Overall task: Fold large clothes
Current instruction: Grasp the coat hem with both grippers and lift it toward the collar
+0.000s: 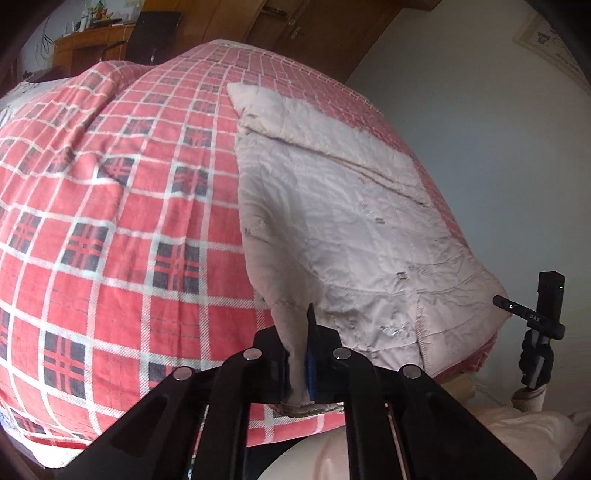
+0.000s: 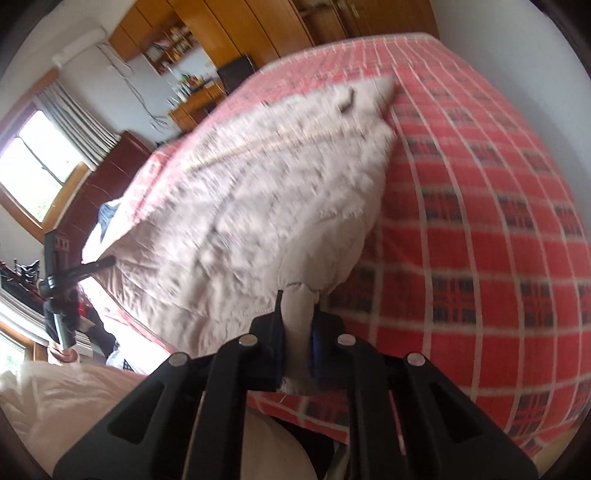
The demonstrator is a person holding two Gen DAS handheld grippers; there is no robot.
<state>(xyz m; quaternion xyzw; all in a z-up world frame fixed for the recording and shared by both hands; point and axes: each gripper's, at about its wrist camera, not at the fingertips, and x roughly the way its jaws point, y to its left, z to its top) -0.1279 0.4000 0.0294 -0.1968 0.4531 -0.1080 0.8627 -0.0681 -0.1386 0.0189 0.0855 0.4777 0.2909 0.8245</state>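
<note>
**Two grippers, one garment, each pinching a corner**

Left wrist view: one garment, pale pinkish-beige and quilted, lies spread on one bed covered in red plaid. It fills the frame from 12 to 4 o'clock, folded over itself, with a seam running toward 3 o'clock. The left gripper is clenched on a bunched corner of it at 6 o'clock, cloth squeezed between the blue pads. At 3 to 4 o'clock the right gripper shows at the garment's other near corner, by the bed edge. Plaid lies bare from 7 to 11 o'clock. A white wall runs close along the bed's 2 o'clock side; wooden cabinets stand at 12.

Right wrist view, blurred: the same garment stretches from 6 toward 12 o'clock, one far corner pointing to 1. The right gripper grasps a gathered corner at 6 o'clock. The left gripper is at 9 o'clock, at the garment's edge. Bare plaid spreads from 1 to 5 o'clock. One window sits at 10.
</note>
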